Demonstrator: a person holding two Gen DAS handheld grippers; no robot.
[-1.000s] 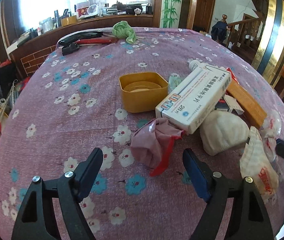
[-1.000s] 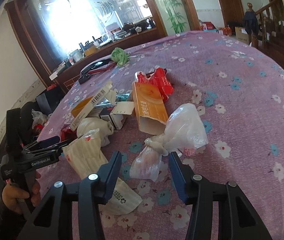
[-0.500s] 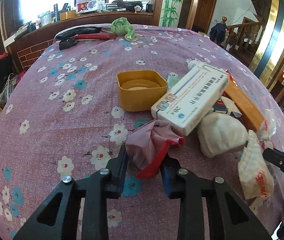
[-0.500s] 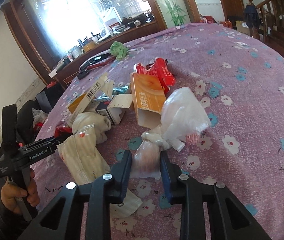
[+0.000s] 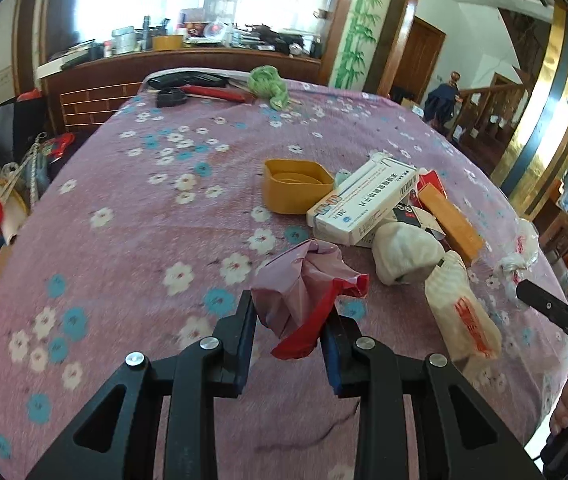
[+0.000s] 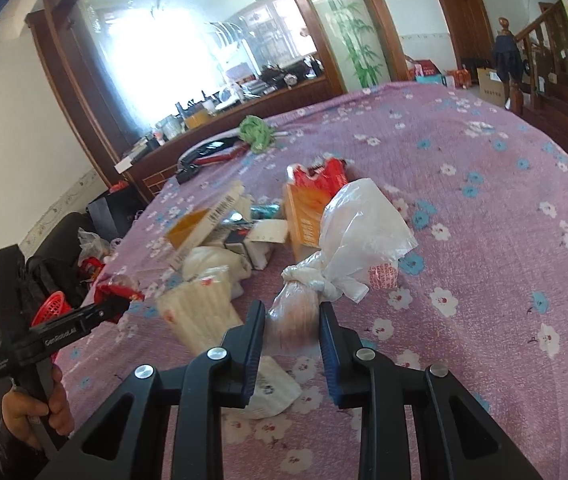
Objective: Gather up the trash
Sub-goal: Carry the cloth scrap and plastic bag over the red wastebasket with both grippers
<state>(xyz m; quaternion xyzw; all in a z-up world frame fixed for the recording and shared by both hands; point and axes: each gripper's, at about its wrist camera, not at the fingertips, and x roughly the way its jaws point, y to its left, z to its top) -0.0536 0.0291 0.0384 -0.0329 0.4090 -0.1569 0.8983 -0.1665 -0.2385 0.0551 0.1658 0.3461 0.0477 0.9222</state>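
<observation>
Left tongs (image 5: 288,334): black two-finger gripper with blue pads, pinching a crumpled pink-and-red plastic wrapper (image 5: 304,286) that bulges forward and upward out of the jaws, its red tail hanging toward the camera; the bundle appears lifted just clear of the purple flowered tablecloth (image 5: 131,240). Right tongs (image 6: 290,334): same build, jaws pressed onto the neck of a knotted translucent plastic bag (image 6: 348,248), whose long axis runs away from the pads and up to the right, the puffed white body leading and the knot lying just beyond the fingertips. Each bundle lies straight ahead of its own tongs, so neither hand must cross the other; the remaining litter sits between the two, to the right of the left tongs and to the left of the right. That litter comprises a white-and-blue cardboard medicine box (image 5: 364,206), a flat orange carton (image 5: 450,220), a soft white wad (image 5: 404,252) and a ribbed cream paper bag with red print (image 5: 462,312), touching or overlapping in one heap. A rigid yellow plastic tub (image 5: 298,190) stands upright just beside the medicine box. Both held items are thin, limp film and are likely to sag and swing when carried.
</observation>
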